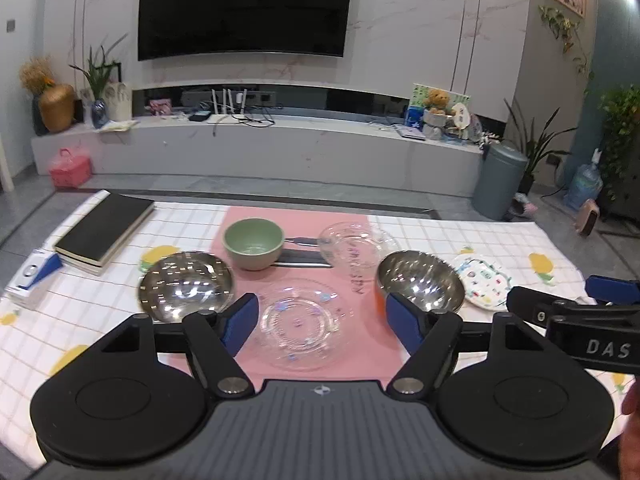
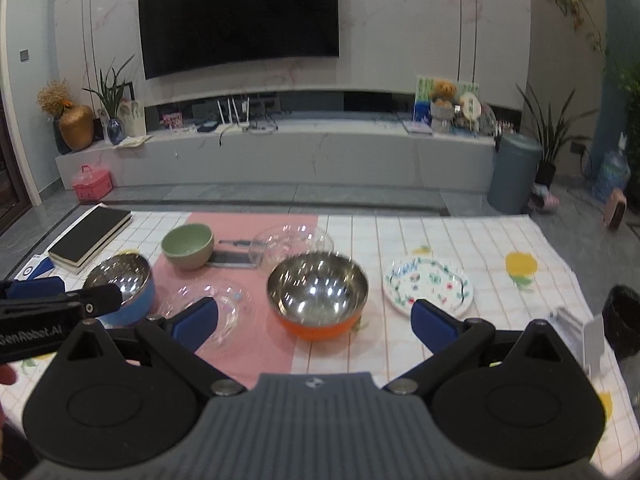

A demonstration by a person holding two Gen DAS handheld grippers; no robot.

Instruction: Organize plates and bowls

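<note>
**Both grippers spread wide over the dish table, nothing held**

Nearest: left gripper [image 1: 322, 322] tipped down toward the table, blue pads well apart, clear glass plate [image 1: 301, 327] on the cloth below the gap, pads not touching it. Right gripper [image 2: 314, 320] pitched down the same way, jaws wide, orange-bottomed steel bowl [image 2: 318, 295] sitting past and between the pads, no contact. Each gripper's black finger pokes into the other's view from the side; a bit of a person's hand [image 1: 632, 400] shows at the frame edge.

Next out, on the checked tablecloth [image 2: 500, 240] with pink runner [image 2: 256, 344]: blue-bottomed steel bowl [image 2: 120, 288] left of the glass plate, just beside it. Flower-print plate [image 2: 427, 286] flat, right of the orange bowl, apart from it. All bowls upright, mouths up; plates lie flat, round, no long axis.

Further back: green bowl [image 2: 188, 246] upright on the runner, clear glass bowl [image 2: 292, 244] to its right, just behind the orange bowl. Dark flat utensil or case [image 2: 234, 258] between green and glass bowls, long axis left-right; can't tell exactly what. Black notebook [image 1: 104, 228] at the far left corner.

Beyond the table: TV [image 2: 240, 16] on the wall.
</note>
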